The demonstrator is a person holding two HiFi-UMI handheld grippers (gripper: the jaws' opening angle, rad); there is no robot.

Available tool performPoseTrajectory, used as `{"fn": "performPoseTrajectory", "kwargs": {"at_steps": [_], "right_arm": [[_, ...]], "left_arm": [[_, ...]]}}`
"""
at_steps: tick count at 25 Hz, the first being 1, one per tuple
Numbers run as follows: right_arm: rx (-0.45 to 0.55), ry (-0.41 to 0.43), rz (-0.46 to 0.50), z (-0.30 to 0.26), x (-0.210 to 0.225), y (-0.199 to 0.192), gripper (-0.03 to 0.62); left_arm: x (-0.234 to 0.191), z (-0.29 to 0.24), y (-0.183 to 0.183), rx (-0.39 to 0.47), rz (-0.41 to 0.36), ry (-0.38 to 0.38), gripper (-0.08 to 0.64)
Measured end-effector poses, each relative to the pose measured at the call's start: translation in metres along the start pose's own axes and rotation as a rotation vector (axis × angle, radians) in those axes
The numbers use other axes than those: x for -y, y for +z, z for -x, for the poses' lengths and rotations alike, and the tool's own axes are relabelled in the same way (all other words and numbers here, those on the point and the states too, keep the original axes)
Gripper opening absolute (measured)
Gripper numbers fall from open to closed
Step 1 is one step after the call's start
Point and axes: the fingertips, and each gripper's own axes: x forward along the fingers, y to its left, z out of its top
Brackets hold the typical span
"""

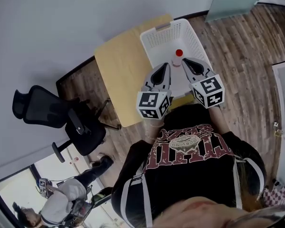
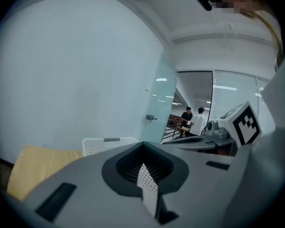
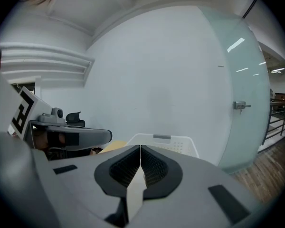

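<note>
Gripper jaws pressed together, empty: left gripper [image 1: 163, 68] and right gripper [image 1: 185, 62] flank the bottle [image 1: 178, 56] in the basket [image 1: 154, 36]; spread them wide before any grasp.

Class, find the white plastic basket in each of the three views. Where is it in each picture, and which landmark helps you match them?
Head view: the white basket is upper centre, on the yellow table.
Left gripper view: the basket is left of centre, low.
Right gripper view: the basket is just right of centre, low.
Shared landmark: the yellow table beside the basket.
</note>
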Motion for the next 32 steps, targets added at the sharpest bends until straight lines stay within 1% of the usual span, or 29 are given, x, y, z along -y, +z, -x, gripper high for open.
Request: {"fn": "performPoseTrajectory", "kwargs": {"at_steps": [5, 9, 13, 19, 21, 24, 25, 27, 32], "right_arm": [[-0.014, 0.037, 0.015, -0.009, 0.01, 0.007, 0.018], [-0.023, 0.056, 0.017, -0.012, 0.014, 0.006, 0.018], [-0.033, 0.063, 0.015, -0.017, 0.02, 0.003, 0.018], [-0.044, 0.059, 0.011, -0.018, 0.032, -0.007, 0.018], [-0.068, 0.063, 0.032, -0.023, 0.036, -0.017, 0.02], [-0.131, 0.084, 0.066, -0.036, 0.039, -0.033, 0.021], [-0.153, 0.09, 0.07, -0.041, 0.039, -0.037, 0.033], [-0.185, 0.095, 0.078, -0.051, 0.038, -0.042, 0.108], [-0.227, 0.117, 0.106, -0.067, 0.034, -0.051, 0.156]], "left_arm": [[-0.005, -0.012, 0.006, 0.002, 0.013, 0.034, 0.047], [-0.008, -0.017, 0.003, -0.006, 0.022, 0.057, 0.048], [-0.012, -0.024, -0.001, -0.022, 0.018, 0.07, 0.048], [-0.007, -0.035, -0.008, -0.046, 0.021, 0.069, 0.048], [-0.005, -0.037, -0.01, -0.048, 0.022, 0.074, 0.048], [-0.009, -0.036, -0.011, -0.051, 0.031, 0.096, 0.048], [-0.012, -0.035, -0.011, -0.052, 0.036, 0.104, 0.048], [-0.019, -0.034, -0.012, -0.054, 0.044, 0.117, 0.048], [-0.032, -0.026, -0.017, -0.061, 0.067, 0.15, 0.048]]}}
